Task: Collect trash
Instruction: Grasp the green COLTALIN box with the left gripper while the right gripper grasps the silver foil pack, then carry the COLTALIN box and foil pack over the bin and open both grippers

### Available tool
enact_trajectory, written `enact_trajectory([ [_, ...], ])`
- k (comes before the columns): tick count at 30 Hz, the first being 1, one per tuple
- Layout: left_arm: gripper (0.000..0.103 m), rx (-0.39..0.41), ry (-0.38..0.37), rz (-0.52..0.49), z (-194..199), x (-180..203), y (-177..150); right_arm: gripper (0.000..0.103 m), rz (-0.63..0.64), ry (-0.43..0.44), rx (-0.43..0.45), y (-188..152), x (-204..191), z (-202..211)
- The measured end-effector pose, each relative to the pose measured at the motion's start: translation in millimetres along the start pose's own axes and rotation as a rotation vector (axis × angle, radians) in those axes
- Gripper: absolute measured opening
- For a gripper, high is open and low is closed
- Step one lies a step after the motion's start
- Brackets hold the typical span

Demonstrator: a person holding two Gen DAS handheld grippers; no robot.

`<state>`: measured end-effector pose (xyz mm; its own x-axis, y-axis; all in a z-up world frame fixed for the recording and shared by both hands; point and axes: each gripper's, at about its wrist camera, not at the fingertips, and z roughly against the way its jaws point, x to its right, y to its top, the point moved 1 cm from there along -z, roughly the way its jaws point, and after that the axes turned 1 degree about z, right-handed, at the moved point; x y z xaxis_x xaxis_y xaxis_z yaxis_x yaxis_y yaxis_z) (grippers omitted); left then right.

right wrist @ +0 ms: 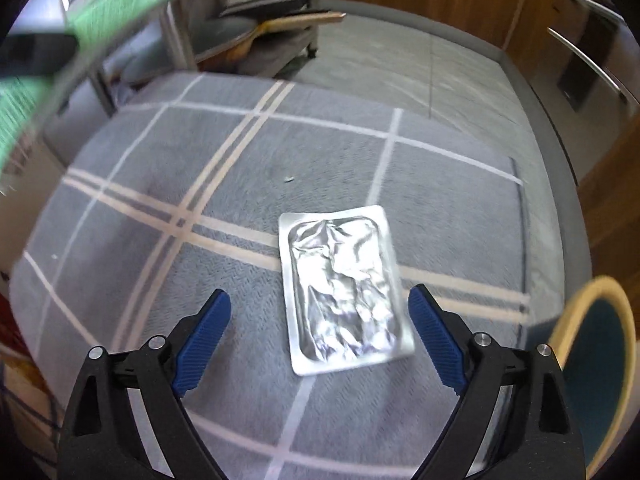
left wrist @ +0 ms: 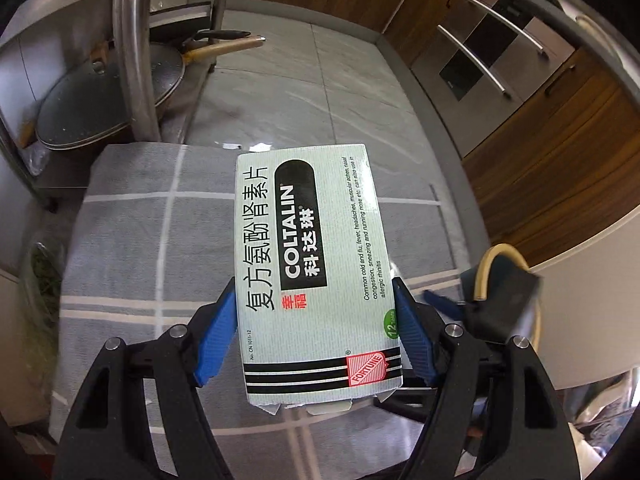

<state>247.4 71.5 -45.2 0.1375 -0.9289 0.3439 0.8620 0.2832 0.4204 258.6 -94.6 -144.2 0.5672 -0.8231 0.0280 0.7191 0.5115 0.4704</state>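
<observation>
My left gripper (left wrist: 314, 300) is shut on a pale green Coltalin medicine box (left wrist: 312, 264) and holds it above a grey checked cloth (left wrist: 152, 240). The box also shows blurred at the top left of the right wrist view (right wrist: 100, 12). My right gripper (right wrist: 320, 312) is open, its blue fingers (right wrist: 204, 336) on either side of a crumpled silver foil blister pack (right wrist: 340, 288) that lies flat on the cloth (right wrist: 200, 160). The right gripper shows blurred at the right of the left wrist view (left wrist: 480, 300).
A pan with a glass lid (left wrist: 108, 96) sits on a metal rack's low shelf (left wrist: 132, 40) at the back left. A teal container with a cream rim (right wrist: 596, 360) stands at the right. Wooden cabinets (left wrist: 560, 160) and an oven (left wrist: 492, 48) line the right side beyond the tiled floor (left wrist: 300, 80).
</observation>
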Motion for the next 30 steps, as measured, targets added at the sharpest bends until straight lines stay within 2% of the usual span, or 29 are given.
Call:
enact_trajectory([
  [4, 0.071, -0.005, -0.035, 0.028, 0, 0, 1, 0.094, 0.04, -0.021, -0.029, 1, -11, -17],
  [9, 0.071, 0.003, -0.055, 0.034, 3, 1, 4, 0.094, 0.008, 0.013, -0.019, 6, -12, -21],
  [11, 0.071, 0.008, -0.06, 0.034, 4, 2, 4, 0.089, 0.003, 0.016, -0.007, 5, -11, -20],
  [13, 0.071, 0.009, -0.064, 0.032, 5, 3, 5, 0.07, -0.005, 0.014, 0.007, 4, -10, -15],
  [15, 0.071, 0.011, -0.069, 0.03, 5, 4, 5, 0.061, -0.02, 0.014, 0.013, 3, -8, -12],
  [24, 0.071, 0.024, -0.082, 0.025, 9, 9, 6, 0.06, -0.102, 0.104, 0.028, -10, -4, -2],
  [30, 0.071, 0.033, -0.074, 0.018, 11, 10, 6, 0.06, -0.173, 0.144, 0.069, -21, 1, 18],
])
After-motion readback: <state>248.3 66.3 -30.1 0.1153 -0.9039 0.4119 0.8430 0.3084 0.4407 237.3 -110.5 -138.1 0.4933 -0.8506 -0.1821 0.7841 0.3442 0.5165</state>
